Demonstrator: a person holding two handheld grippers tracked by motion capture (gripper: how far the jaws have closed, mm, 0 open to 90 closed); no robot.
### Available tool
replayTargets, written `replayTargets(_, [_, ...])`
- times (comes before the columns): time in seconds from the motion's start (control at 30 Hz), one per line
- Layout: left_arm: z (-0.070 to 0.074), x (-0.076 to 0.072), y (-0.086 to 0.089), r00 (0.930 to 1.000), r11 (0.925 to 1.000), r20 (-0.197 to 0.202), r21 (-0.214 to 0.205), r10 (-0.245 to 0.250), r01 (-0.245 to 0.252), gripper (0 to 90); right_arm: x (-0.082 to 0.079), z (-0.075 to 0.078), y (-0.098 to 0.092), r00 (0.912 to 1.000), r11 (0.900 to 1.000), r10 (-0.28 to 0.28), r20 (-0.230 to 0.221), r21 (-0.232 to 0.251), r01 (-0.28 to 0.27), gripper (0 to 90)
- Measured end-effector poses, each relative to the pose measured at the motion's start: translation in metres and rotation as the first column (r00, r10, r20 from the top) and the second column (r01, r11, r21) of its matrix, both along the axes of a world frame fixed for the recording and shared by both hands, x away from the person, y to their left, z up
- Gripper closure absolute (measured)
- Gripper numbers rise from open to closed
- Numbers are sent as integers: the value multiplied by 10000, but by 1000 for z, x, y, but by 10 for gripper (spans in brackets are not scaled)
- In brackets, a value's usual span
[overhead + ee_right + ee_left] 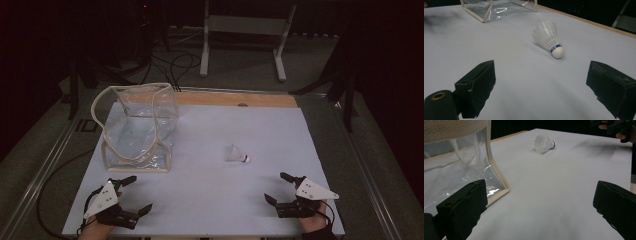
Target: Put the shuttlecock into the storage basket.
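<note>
No words or numbers can be read anywhere. The shuttlecock [550,37], near the middle of the right gripper view, has a blue band just above its white tip. The band carries tiny white marks, but they are too small and blurry to make out.

White shuttlecock [236,154] sideways on table [210,195]
</note>
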State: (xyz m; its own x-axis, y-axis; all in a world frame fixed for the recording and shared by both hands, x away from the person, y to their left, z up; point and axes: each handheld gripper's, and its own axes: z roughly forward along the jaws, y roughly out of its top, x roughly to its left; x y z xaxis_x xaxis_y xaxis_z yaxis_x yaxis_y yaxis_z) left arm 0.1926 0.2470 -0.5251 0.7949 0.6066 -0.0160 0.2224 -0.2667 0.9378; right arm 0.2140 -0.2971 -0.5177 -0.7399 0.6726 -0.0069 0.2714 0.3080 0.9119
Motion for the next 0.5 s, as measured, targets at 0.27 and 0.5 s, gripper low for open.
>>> replayTargets(0.27, [0,0,-3,10000,9999,18,108,-39,39,4,-3,-3,0,9998,9996,-96,-157,274,100,85])
replayTargets(0.5, [0,0,-3,10000,9999,-11,156,-43,43,4,-4,-5,4,9996,9997,-206,-182,128,208,85])
